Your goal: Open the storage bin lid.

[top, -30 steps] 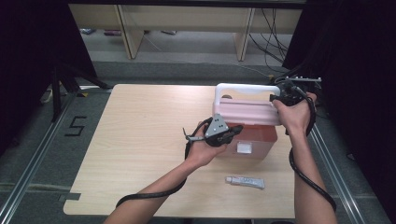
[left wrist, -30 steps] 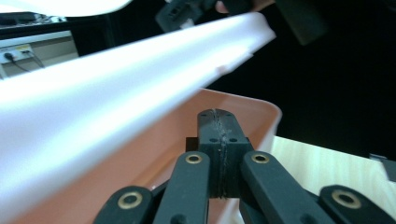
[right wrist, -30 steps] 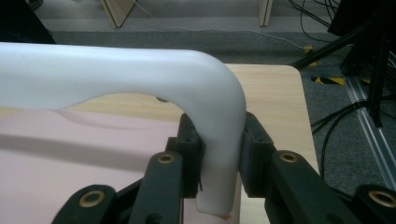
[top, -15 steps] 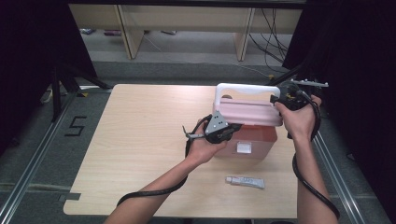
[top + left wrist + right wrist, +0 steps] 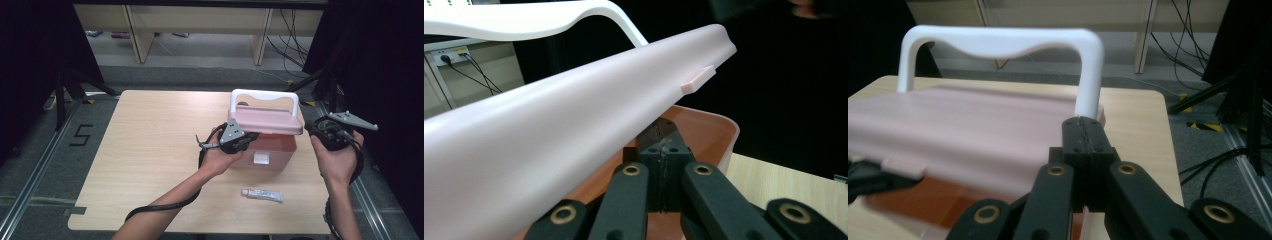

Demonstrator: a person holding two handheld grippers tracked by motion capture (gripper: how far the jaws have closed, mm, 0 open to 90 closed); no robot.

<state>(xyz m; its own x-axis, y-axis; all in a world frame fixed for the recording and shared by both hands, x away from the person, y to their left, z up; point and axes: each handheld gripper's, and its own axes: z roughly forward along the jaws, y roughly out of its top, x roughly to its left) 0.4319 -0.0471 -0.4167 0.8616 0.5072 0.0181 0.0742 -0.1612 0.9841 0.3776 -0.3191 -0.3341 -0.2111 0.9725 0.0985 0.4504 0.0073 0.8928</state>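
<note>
A pink plastic box (image 5: 267, 150) with a white carrying handle (image 5: 265, 96) is seen on the right part of the light wooden worktop (image 5: 150, 150), near its far right corner. Its pink lid (image 5: 265, 121) is lifted at the front, so that a gap is shown between the lid and the box body; in the left gripper view the lid (image 5: 564, 120) is seen tilted above the orange-pink rim of the box (image 5: 709, 125).

The left hand-held gripper (image 5: 239, 139) is held at the front left edge of the box, under the raised lid. In its own view the two black jaws are pressed together, with the tips (image 5: 663, 145) lying inside the gap below the lid. Whether the lid rests on the tips cannot be told.

The right hand-held gripper (image 5: 327, 134) is held just beside the right end of the box, apart from it. In the right gripper view its jaws are pressed together with nothing between them, after having just been closing, and its tips (image 5: 1082, 135) are pointed toward the right post of the handle (image 5: 998, 40).

A small white tube (image 5: 262, 195) is laid on the worktop in front of the box, well apart from both grippers.
</note>
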